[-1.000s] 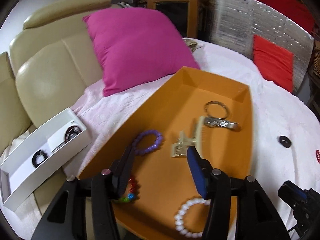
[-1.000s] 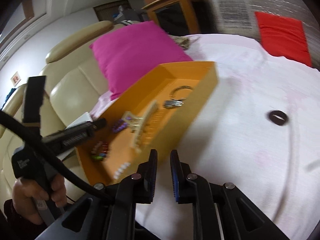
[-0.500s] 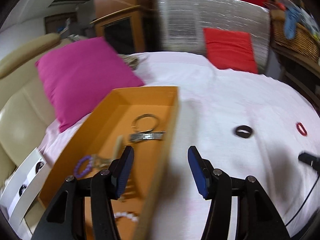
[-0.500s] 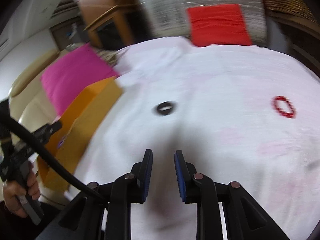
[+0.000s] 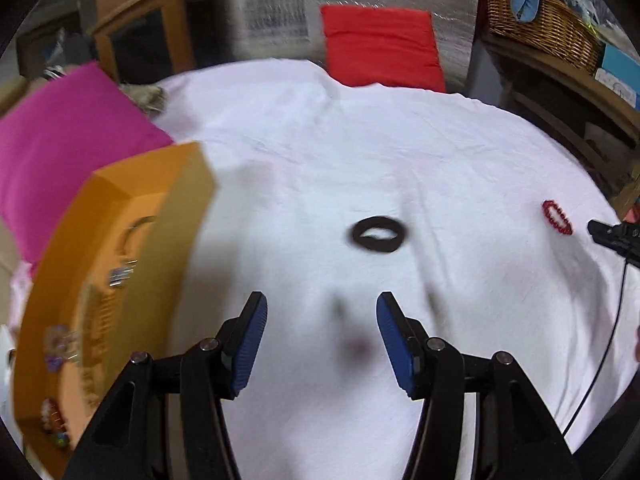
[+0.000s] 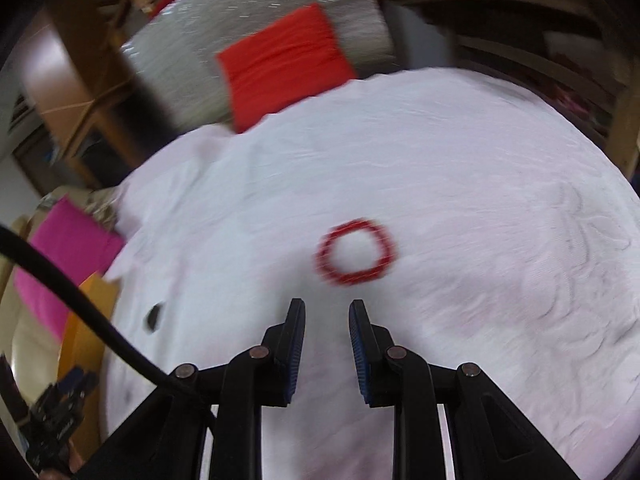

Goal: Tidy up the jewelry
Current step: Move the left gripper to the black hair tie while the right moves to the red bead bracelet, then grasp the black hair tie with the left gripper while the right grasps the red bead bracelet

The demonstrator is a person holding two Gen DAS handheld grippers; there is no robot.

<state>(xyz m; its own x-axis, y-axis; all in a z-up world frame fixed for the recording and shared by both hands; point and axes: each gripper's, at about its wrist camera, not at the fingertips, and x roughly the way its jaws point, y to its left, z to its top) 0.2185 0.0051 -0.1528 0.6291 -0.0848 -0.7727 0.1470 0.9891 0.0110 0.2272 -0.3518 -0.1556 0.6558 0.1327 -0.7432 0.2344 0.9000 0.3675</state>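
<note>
A black hair tie (image 5: 378,234) lies flat on the white sheet (image 5: 320,152), a short way ahead of my left gripper (image 5: 320,308), which is open and holds nothing. To its left stands the orange tray (image 5: 180,216) with several bracelets, a clip and a key ring inside, all blurred. In the right wrist view a red bead bracelet (image 6: 356,252) lies just beyond my right gripper (image 6: 327,308). Its jaws stand a narrow gap apart with nothing between them. The red bracelet (image 5: 557,217) also shows at the far right of the left wrist view.
A magenta pillow (image 5: 68,148) leans behind the tray. A red cushion (image 5: 380,48) rests against a silver foil panel (image 5: 280,8) at the back. At the right stand a wicker basket (image 5: 540,20) and wooden shelves. A black cable (image 6: 80,312) crosses the right wrist view.
Both views have swung right, off the orange tray and over the white sheet. The hair tie now lies ahead of the left gripper, the red bracelet ahead of the right. The right jaws widened slightly.
</note>
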